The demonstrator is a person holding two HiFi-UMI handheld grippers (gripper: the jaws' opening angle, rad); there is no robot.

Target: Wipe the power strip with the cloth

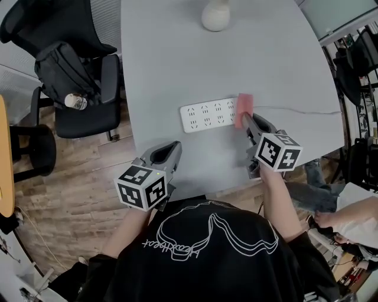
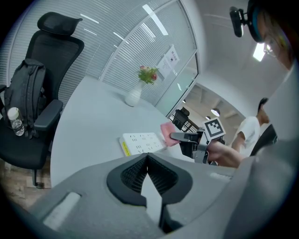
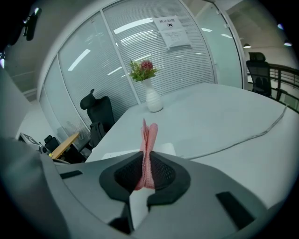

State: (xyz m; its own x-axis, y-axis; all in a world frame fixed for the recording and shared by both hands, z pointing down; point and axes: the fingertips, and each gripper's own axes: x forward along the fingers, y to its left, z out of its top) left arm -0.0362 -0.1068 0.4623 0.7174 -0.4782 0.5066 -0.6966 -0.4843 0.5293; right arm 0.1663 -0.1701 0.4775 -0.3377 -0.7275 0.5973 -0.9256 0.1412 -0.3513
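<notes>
The power strip [image 1: 208, 114] is lying flat on the grey table [image 1: 177, 59], toward the near edge, with its long side running left to right. Its white cable [image 1: 295, 110] is trailing off to the right across the tabletop. The right gripper [image 1: 247, 121] is reaching in from the near right, and its jaws are clamping a folded pink cloth [image 1: 244, 110]. In the right gripper view the cloth [image 3: 148, 140] is standing on edge, pinched between the two black pads [image 3: 163, 173], with its free part sticking out beyond them. From the head view the cloth is sitting over the strip's right end. It is probably touching the top face there, though the angle is not making that certain.

The left gripper [image 1: 175, 146] is hovering over the near edge of the table, to the near left of the strip and well apart from it. Its jaws are pressing together with nothing between them, as the left gripper view [image 2: 147, 161] shows.

At the far edge a white vase [image 1: 216, 15] is standing. To the left of the table a black office chair [image 1: 88, 112] is carrying a dark backpack [image 1: 62, 74] on its seat.
</notes>
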